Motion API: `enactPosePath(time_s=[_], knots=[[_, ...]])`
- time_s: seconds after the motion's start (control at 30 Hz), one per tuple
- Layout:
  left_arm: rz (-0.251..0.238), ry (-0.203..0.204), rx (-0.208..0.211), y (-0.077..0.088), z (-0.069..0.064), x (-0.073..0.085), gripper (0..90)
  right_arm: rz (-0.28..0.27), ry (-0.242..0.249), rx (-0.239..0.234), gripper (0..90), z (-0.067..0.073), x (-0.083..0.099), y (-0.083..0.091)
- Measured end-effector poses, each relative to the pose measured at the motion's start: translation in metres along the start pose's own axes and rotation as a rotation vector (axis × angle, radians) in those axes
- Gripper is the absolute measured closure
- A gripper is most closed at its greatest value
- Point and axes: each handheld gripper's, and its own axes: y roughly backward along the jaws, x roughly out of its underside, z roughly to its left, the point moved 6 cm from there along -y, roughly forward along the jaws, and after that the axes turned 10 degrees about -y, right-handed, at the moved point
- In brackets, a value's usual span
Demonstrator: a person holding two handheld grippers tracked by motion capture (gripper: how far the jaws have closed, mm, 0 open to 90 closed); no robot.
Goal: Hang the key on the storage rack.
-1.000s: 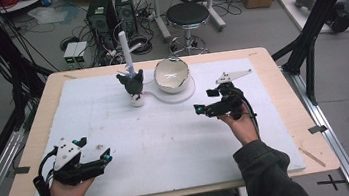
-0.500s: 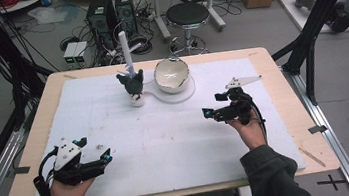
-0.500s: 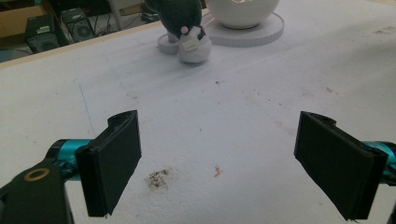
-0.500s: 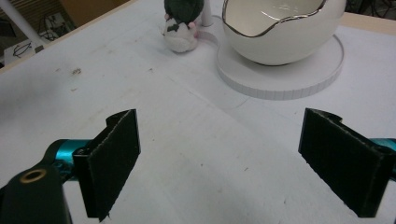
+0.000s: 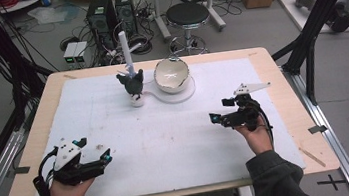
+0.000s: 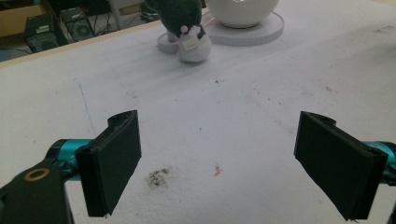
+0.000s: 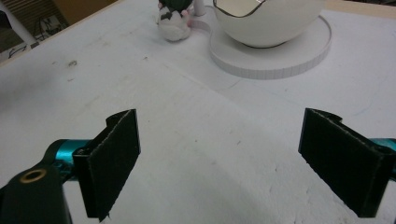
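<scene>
Both jaws spread wide, empty: advance right gripper (image 5: 221,118) far-left toward plush toy (image 5: 132,83), clearing eggshell bowl (image 5: 171,74); left gripper (image 5: 98,160) waits.

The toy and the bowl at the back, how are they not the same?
The toy is small, dark and fuzzy with a pale bottom; the bowl is bigger, white and smooth. The bowl sits on a round white base, while the toy stands beside it in front of a white post. The bowl's rim looks jagged, like a cracked eggshell. Both are at the table's far side.
</scene>
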Motion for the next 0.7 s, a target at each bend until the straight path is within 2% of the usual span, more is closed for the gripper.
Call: enactPosePath(time_s=[0.7], knots=[[0.012, -0.002, 0.017, -0.002, -0.002, 0.003, 15.1, -0.007, -0.028, 0.019, 11.8, -0.011, 0.026, 0.02]])
